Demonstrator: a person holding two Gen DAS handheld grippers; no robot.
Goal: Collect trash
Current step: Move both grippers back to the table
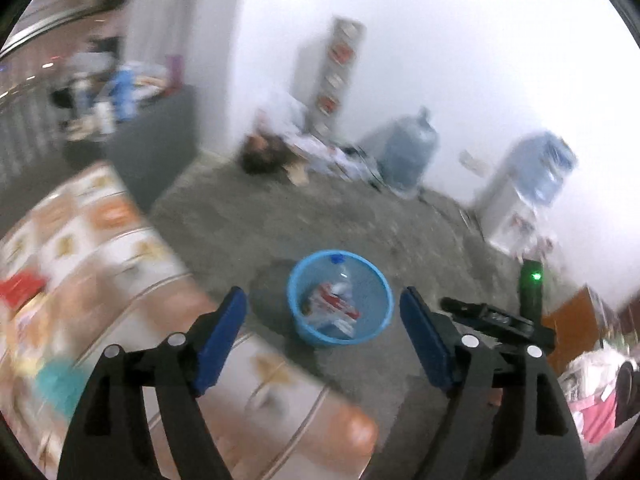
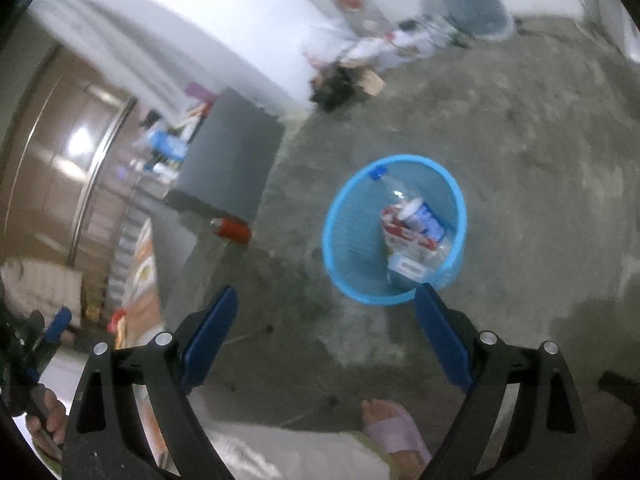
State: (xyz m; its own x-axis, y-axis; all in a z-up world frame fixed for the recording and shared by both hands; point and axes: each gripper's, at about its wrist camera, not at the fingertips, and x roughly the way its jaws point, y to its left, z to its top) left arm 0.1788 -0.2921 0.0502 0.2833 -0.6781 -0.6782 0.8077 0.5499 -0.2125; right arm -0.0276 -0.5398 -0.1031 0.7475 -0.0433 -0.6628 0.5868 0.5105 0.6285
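Your left claw is spread wide with nothing between its blue pads, and your right claw is likewise wide apart and empty. In the left wrist view the patterned bench fills the 8 o'clock side, its corner reaching under the left pad, with a red item and a teal item on it, both too blurred to name. Along the white wall sit a large water jug at 1 o'clock, a water dispenser at 2 o'clock, and a heap of dark and white clutter at 12 o'clock. The blue mesh bin stands on the grey floor straight ahead between the pads, holding a clear bottle with a blue cap and red-and-white packaging. From the right wrist view the bin sits at 1 o'clock, just past the right pad; a red can lies on the floor at 10 o'clock beside a grey cabinet, well apart from the bin. Your sandalled foot shows at 6 o'clock.
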